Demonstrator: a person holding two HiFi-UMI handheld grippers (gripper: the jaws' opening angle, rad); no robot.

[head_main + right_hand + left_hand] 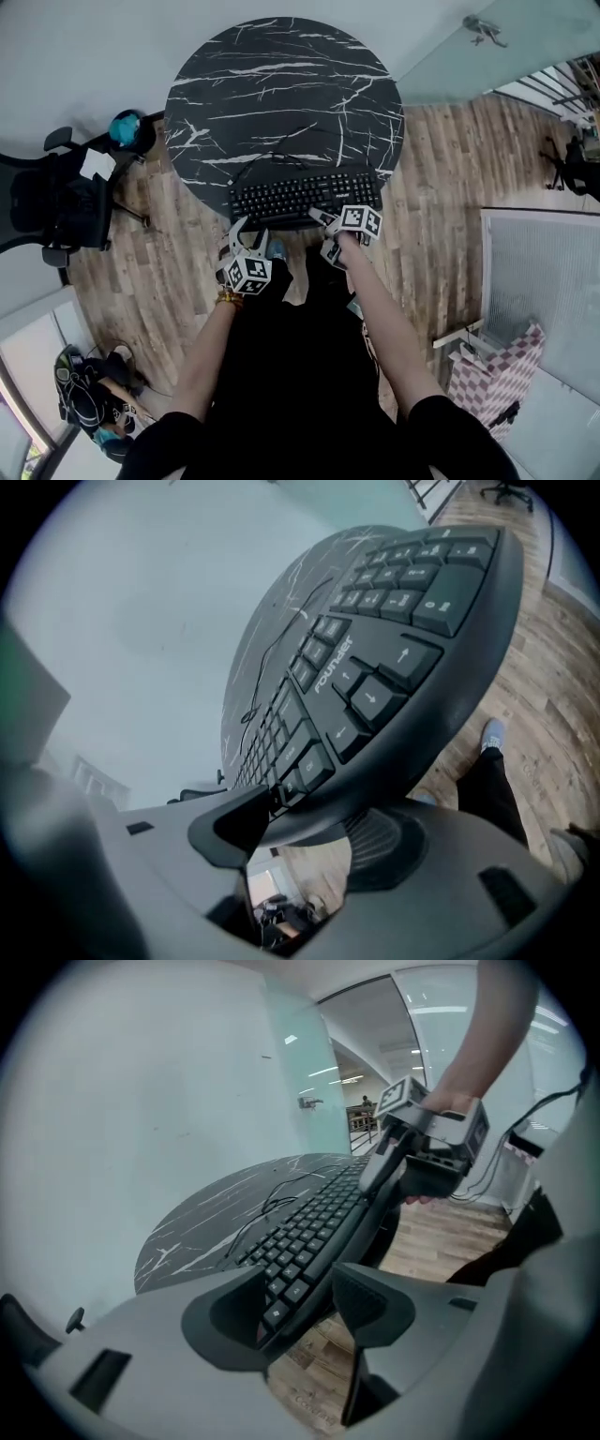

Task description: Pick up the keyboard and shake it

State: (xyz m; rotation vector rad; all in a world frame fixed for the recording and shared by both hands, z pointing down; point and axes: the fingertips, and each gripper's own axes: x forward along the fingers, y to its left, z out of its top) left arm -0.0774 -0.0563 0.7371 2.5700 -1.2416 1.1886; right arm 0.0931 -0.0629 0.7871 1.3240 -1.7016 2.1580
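**Keyboard [305, 197] at near edge of table [281, 84]: held left, straddled right**

Left gripper [305, 1302]: jaws closed on the keyboard's left corner, one over the keys, one underneath. Right gripper [314, 832]: jaws wide, astride the right end, upper tip over the bottom key row, lower pad under the casing, not clamped. Keyboard lies along the round black table's near edge. Its cable [272, 150] trails toward the middle.
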